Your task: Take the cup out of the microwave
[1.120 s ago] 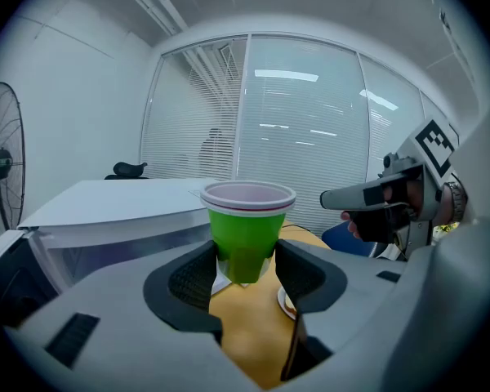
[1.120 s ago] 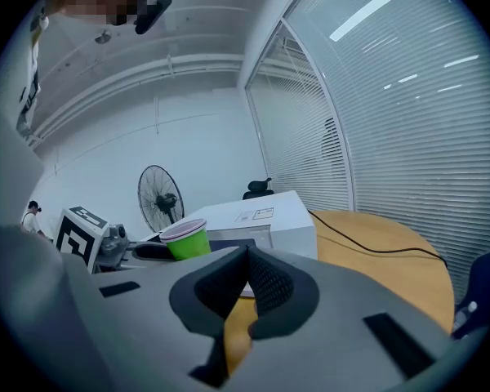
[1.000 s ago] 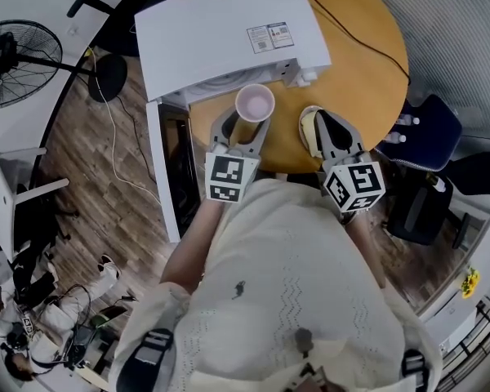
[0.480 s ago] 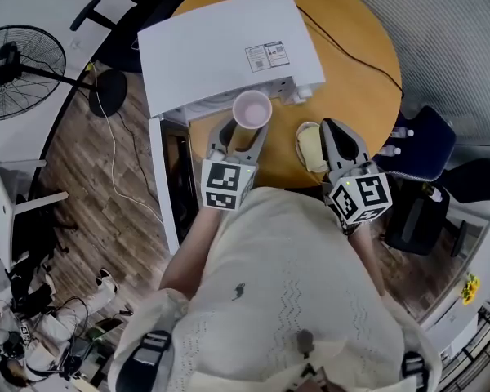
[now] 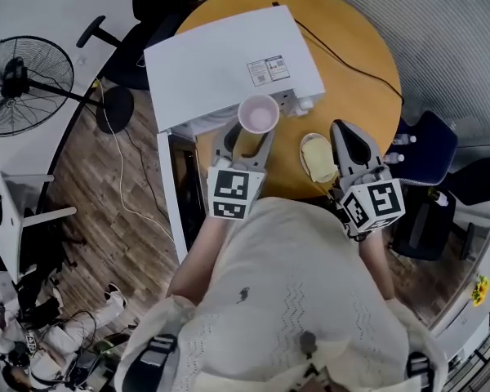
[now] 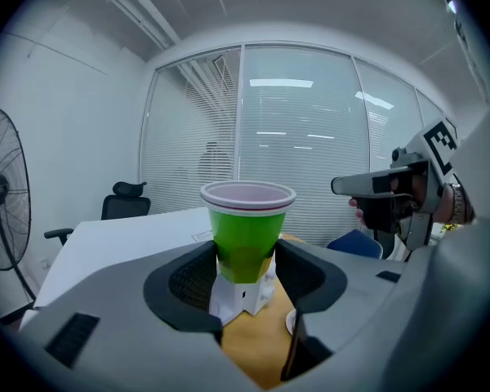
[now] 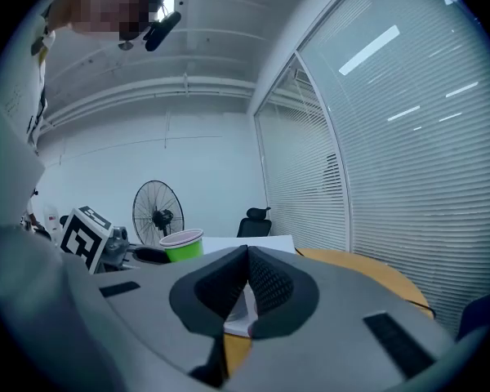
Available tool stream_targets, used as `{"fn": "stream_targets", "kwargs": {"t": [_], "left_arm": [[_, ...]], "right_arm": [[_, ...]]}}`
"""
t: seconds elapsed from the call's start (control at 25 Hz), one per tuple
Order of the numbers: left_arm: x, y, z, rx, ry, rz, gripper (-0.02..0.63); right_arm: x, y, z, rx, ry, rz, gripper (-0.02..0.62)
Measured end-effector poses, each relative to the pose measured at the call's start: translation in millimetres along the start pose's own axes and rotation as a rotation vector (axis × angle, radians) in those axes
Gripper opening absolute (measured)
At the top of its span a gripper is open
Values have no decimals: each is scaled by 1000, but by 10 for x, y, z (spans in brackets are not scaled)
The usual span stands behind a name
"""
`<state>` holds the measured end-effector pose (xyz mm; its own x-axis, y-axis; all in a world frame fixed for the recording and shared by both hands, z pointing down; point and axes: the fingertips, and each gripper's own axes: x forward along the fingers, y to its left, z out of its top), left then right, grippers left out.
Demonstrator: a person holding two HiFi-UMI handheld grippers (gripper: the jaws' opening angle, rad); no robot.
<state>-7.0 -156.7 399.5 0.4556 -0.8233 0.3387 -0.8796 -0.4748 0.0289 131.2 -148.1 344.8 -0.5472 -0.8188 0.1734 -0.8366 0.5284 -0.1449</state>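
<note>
Grip is the weak point: your left gripper (image 5: 247, 137) pinches the green plastic cup with a pale rim (image 5: 257, 114) low on its wall, outside the white microwave (image 5: 229, 64), above the round wooden table (image 5: 351, 64). Tilt it and it could tip out. Your right gripper (image 5: 345, 131) sits closed, empty.

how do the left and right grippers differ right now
Left gripper has its jaws apart, clamped on the cup; right gripper has its jaws together, holding nothing. Left is in front of the microwave; right is beside a small dish. Both point away from the person.
</note>
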Motion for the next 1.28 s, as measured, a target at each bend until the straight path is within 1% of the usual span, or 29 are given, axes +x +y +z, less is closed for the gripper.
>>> {"fn": "stream_targets", "kwargs": {"t": [0.12,0.28,0.48,0.6,0.72,0.88,1.16,1.28], "left_arm": [[-28,33,104,-12,-11,10,249],[-78,65,218,1,-27,25,249],[-170,94,379,-30,-54,40,247],[-230,78,446,-19,-52,51,245],[-288,38,499,-33,-38,39,245],[-313,56,517,-26,-54,54,245],[-356,-8,377,-36,4,52,245],[-351,5,390,-17,-19,64,245]], "right_arm": [[1,44,86,-14,-10,9,9],[-6,122,221,-31,-29,28,8],[-23,196,377,-50,-50,43,9],[-68,216,447,-49,-62,53,8],[-112,216,519,-49,-73,52,8],[-135,223,553,-47,-84,54,8],[-170,254,494,-28,-90,53,8],[-186,241,488,-27,-92,52,8]]}}
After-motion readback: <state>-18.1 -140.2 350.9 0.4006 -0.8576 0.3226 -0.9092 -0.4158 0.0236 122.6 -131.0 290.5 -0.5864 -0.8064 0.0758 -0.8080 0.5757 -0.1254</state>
